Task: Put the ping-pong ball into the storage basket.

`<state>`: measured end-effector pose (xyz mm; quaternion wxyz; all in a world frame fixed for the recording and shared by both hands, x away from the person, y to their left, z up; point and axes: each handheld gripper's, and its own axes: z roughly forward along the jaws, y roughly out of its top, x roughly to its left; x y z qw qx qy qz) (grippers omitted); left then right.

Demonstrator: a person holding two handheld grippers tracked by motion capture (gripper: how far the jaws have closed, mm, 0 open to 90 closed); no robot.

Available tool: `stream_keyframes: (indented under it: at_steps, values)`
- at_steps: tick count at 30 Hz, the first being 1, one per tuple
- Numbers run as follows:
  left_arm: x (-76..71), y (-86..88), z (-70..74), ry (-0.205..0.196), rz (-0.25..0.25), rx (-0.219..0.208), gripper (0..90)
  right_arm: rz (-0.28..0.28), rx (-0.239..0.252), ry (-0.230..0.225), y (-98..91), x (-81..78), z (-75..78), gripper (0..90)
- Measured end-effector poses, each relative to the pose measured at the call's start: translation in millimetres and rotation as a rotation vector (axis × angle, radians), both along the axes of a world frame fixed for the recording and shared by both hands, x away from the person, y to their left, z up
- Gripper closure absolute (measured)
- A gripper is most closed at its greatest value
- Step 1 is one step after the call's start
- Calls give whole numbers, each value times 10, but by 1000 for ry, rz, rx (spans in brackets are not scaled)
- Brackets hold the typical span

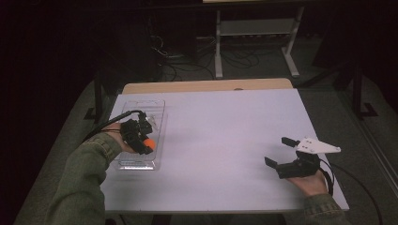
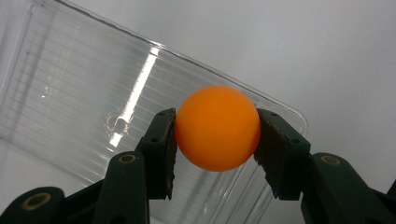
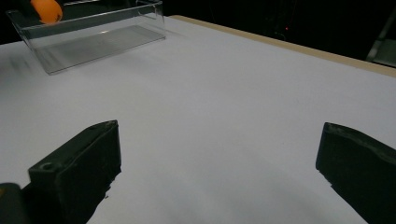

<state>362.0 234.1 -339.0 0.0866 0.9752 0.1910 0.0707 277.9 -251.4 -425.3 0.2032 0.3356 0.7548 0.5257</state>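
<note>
An orange ball (image 2: 217, 128) sits pinched between the two black pads of my left gripper (image 2: 215, 140), which is shut on it. In the high view that left gripper (image 1: 146, 143) holds the ball (image 1: 149, 142) just above a clear plastic tray (image 1: 157, 108) at the table's left side. The tray (image 2: 70, 88) lies right beneath the ball, its ribbed floor bare. My right gripper (image 1: 278, 151) rests near the table's front right, jaws wide apart with nothing between them. From the right gripper (image 3: 219, 158) view, the tray (image 3: 98, 42) and the ball (image 3: 45, 10) stand far off at the upper left.
The white table top (image 1: 225, 136) stretches between the two hands, with a wooden strip (image 1: 206, 86) along its far edge. Behind the table are a metal frame stand (image 1: 256, 33) and loose cables (image 1: 187, 63) on the dark floor.
</note>
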Motion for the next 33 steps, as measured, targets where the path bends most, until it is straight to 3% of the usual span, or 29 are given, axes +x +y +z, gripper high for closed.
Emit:
stream_keyframes:
  at_steps: [33]
  values:
    - [59,-13,-340,38,0,23,507,2,-4,-2,5,7,3,0]
